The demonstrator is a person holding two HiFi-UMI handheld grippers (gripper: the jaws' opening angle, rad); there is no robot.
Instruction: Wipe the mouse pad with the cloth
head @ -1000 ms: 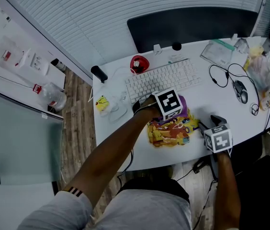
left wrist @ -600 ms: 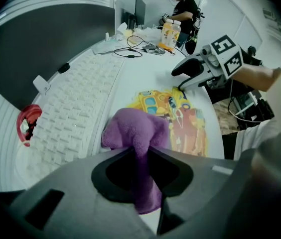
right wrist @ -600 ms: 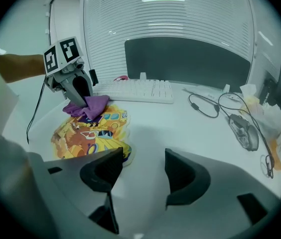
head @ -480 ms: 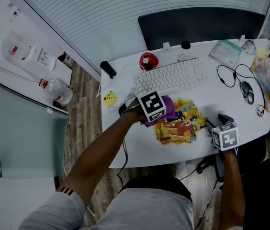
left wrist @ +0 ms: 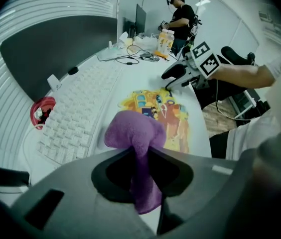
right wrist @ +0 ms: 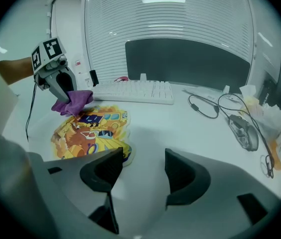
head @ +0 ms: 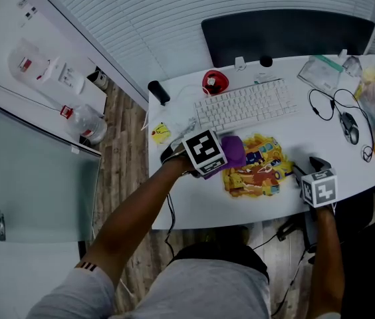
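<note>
From above, the left tongs (head: 222, 157) hold the purple cloth (head: 234, 150) at the left edge of the colourful mouse pad (head: 260, 168) on the white surface (head: 194, 198), just below the keyboard (head: 244, 105). In the left gripper view, those tongs are clamped tight on the cloth. In the right gripper view, the right tongs (right wrist: 140, 166) gape wide, empty, beside the pad's edge.
</note>
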